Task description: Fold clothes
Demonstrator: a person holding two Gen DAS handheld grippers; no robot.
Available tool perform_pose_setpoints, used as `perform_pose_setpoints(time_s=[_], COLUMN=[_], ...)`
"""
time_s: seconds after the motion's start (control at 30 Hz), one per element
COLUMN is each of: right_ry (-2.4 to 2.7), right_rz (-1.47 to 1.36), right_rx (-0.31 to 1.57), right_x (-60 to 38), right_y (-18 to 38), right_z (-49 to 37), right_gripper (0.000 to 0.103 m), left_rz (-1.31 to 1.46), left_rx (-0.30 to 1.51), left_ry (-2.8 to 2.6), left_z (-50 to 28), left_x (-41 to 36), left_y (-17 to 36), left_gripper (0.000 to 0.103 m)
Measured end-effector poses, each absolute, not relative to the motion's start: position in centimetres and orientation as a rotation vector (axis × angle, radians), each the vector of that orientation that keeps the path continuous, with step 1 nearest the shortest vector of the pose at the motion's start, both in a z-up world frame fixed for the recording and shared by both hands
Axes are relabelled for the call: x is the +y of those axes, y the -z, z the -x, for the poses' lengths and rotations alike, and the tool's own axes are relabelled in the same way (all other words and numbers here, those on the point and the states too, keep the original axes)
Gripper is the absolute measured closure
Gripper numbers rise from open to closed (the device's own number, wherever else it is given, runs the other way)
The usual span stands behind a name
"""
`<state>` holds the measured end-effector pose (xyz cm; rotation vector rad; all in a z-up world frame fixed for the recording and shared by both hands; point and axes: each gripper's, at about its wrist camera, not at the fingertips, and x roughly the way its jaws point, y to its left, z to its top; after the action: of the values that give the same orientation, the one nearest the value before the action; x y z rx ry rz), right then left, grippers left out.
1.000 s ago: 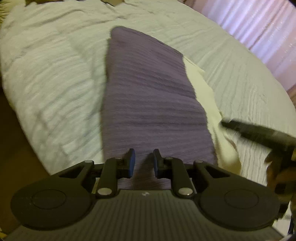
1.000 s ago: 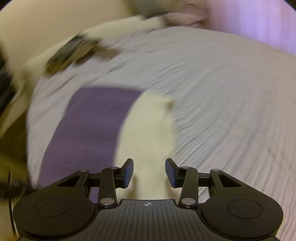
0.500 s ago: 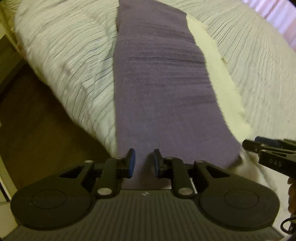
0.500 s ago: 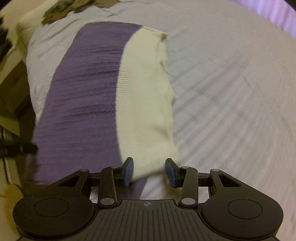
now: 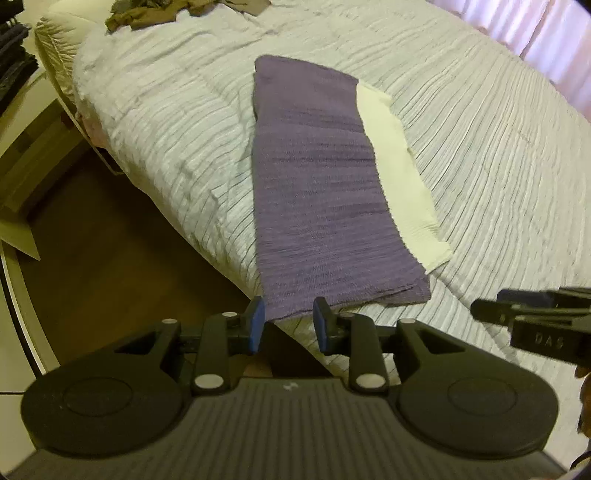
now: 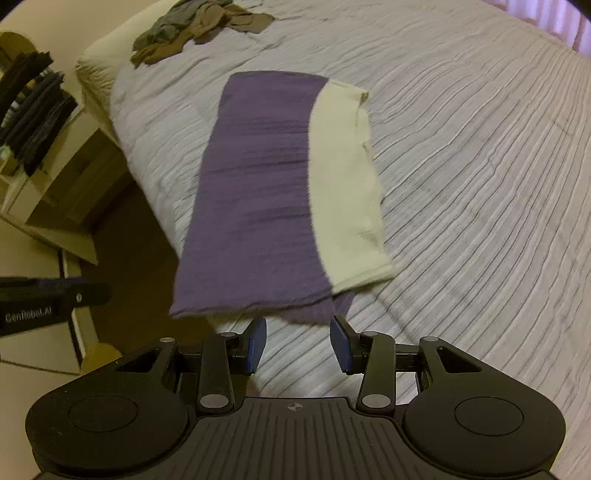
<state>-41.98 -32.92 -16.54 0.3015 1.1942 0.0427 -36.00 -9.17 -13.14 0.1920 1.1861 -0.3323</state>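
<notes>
A purple and cream knitted garment (image 5: 317, 184) lies folded into a long strip on the bed, its purple half on top and the cream part (image 5: 399, 162) showing along its right side. It also shows in the right wrist view (image 6: 258, 192). My left gripper (image 5: 288, 326) is open and empty, just short of the strip's near end. My right gripper (image 6: 297, 341) is open and empty, also just short of the near end. The right gripper's fingers (image 5: 524, 314) show at the right of the left wrist view.
The bed (image 5: 480, 147) has a ribbed pale cover, and its near-left edge drops to a brown floor (image 5: 110, 266). A heap of olive clothes (image 6: 199, 26) lies at the bed's far end. A shelf with dark folded clothes (image 6: 33, 114) stands at the left.
Both grippers have pulled back from the strip's near end and opened wider. The garment has stayed flat on the bed and more of the bed is in view.
</notes>
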Motion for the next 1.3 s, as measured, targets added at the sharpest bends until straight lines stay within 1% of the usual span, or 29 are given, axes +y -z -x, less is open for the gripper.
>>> perform_pose_setpoints(time_s=[0.13,0.43,0.6,0.8,1.0,1.3], right_ry=[-0.032,0.041,0.052,0.035,0.085,0.108], right_rz=[-0.318,-0.307,-0.29,-0.277,-0.284,-0.239], right_rx=[1.201,1.162,1.158,1.136,1.126,1.077], right_x=[-32.4,-30.8,-28.6,-25.4,-23.8,-20.8], right_y=[15.7,13.6,12.5,11.4,10.7,8.9], right_z=[43.0,45.3,47.3,50.1,52.8,54.6], right_gripper=[0.06,0.06,0.06,0.06,0.06,0.06], left_rz=[-0.185,-0.194,-0.173,-0.169,-0.177,-0.168], left_rx=[1.161,1.115,1.093,1.097,1.083,1.054], left_ry=[0.339,0.369,0.374,0.384,0.406,0.407], left_z=[37.3,39.9,42.4,45.4,47.7,49.9], left_x=[-8.3,-6.0,-3.5,-0.5,1.0,3.1], left_y=[11.3,9.2,8.2,8.1,7.6,6.7], left_gripper=[0.074,0.072,0.068,0.068,0.068,0.066])
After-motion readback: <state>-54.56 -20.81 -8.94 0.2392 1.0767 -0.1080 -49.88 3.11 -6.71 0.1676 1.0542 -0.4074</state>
